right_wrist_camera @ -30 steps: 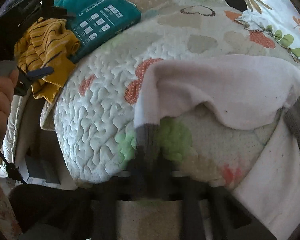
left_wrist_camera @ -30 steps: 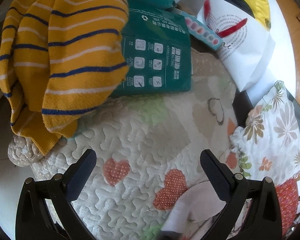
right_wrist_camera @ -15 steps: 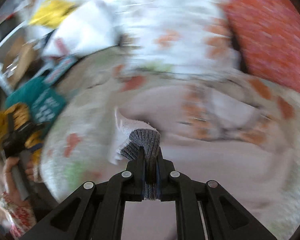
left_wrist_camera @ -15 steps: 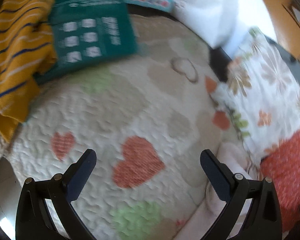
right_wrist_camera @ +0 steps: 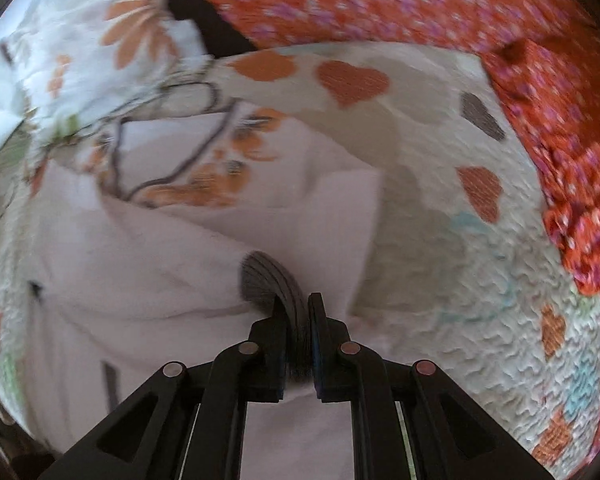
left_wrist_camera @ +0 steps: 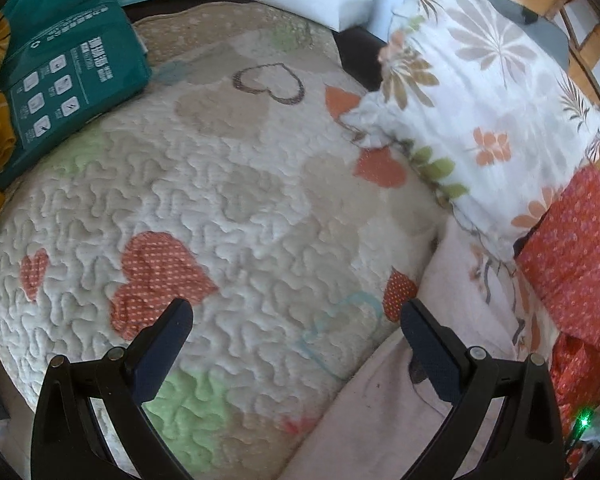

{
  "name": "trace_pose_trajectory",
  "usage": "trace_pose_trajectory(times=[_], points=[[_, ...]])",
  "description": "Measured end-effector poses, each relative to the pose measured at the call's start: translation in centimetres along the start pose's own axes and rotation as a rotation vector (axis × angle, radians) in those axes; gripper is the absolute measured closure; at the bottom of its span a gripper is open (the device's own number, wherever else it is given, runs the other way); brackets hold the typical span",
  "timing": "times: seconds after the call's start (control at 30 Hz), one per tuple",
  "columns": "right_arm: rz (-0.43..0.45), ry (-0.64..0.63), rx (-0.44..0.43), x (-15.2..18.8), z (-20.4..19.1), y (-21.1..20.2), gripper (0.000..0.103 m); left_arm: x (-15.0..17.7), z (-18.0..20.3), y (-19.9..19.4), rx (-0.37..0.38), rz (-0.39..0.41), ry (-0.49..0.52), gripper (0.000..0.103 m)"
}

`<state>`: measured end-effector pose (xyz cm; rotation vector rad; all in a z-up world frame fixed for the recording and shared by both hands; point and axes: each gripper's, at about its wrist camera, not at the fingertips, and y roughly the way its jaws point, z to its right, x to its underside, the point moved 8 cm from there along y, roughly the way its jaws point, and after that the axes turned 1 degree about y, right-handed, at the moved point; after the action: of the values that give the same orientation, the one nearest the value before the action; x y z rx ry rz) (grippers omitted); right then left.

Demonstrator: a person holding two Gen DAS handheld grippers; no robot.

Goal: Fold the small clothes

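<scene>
Pale pink garment lies on my heart-print quilt; my right gripper clamps what looks like its grey cuff, while my left gripper hovers wide open, empty.

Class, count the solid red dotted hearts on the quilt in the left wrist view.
4: small heart far left, large heart beside it, one by the floral pillow, one near right. Others possibly hidden.

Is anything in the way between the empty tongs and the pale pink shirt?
Nothing visible. The left tongs hang open over the heart quilt, and the pale pink shirt lies right beside them, its grey cuff pinched in the right tongs.
</scene>
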<state>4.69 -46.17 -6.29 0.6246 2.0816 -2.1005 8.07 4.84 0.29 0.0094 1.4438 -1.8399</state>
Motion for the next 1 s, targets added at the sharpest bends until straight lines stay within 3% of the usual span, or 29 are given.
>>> trace_pose_trajectory(times=[0.1,0.23,0.27,0.37,0.43,0.5,0.57,0.63,0.7,0.8,0.87,0.9,0.93,1.0], points=[[0.018,0.001,0.042,-0.3,1.3,-0.2,0.091,0.2,0.6,0.4,0.008,-0.012,0.004,0.000],[0.058,0.053,0.219,-1.1,4.3,-1.6,0.056,0.3,0.9,0.5,0.004,-0.014,0.012,0.000],[0.079,0.076,0.216,-1.2,4.7,-2.2,0.056,0.3,0.9,0.5,0.005,-0.014,0.010,0.000],[0.161,0.053,0.057,-1.4,2.8,-4.3,0.058,0.5,0.9,0.7,0.001,-0.020,0.010,0.000],[0.185,-0.009,-0.117,-1.0,-0.6,-5.4,0.058,0.6,0.9,0.9,-0.004,-0.023,0.013,0.000],[0.134,-0.080,-0.286,-0.3,-4.7,-5.3,0.058,0.8,0.9,1.0,-0.005,-0.026,0.018,0.000],[0.099,-0.146,-0.334,0.2,-7.6,-4.6,0.058,0.9,1.0,1.2,-0.010,-0.029,0.023,0.000],[0.069,-0.185,-0.283,-0.2,-9.1,-2.6,0.058,0.9,1.0,1.1,-0.011,-0.028,0.030,0.000],[0.042,-0.166,-0.144,-1.7,-7.9,0.3,0.058,0.8,0.9,1.1,-0.015,-0.024,0.035,0.000],[0.048,-0.086,0.104,-4.2,-3.3,3.4,0.059,0.4,0.5,1.0,-0.020,-0.021,0.028,0.000],[0.072,0.022,0.283,-5.4,0.4,3.7,0.051,-0.1,-0.1,0.8,-0.017,-0.017,0.013,0.000],[0.084,0.094,0.330,-5.5,2.1,3.3,0.051,-0.3,-0.3,0.7,-0.019,-0.012,0.008,0.000],[0.102,0.160,0.340,-5.4,3.2,2.6,0.051,-0.6,-0.7,0.5,-0.025,-0.005,0.002,0.000],[0.145,0.199,0.276,-5.1,3.0,1.6,0.051,-1.0,-1.3,0.3,-0.032,0.002,-0.008,0.000]])
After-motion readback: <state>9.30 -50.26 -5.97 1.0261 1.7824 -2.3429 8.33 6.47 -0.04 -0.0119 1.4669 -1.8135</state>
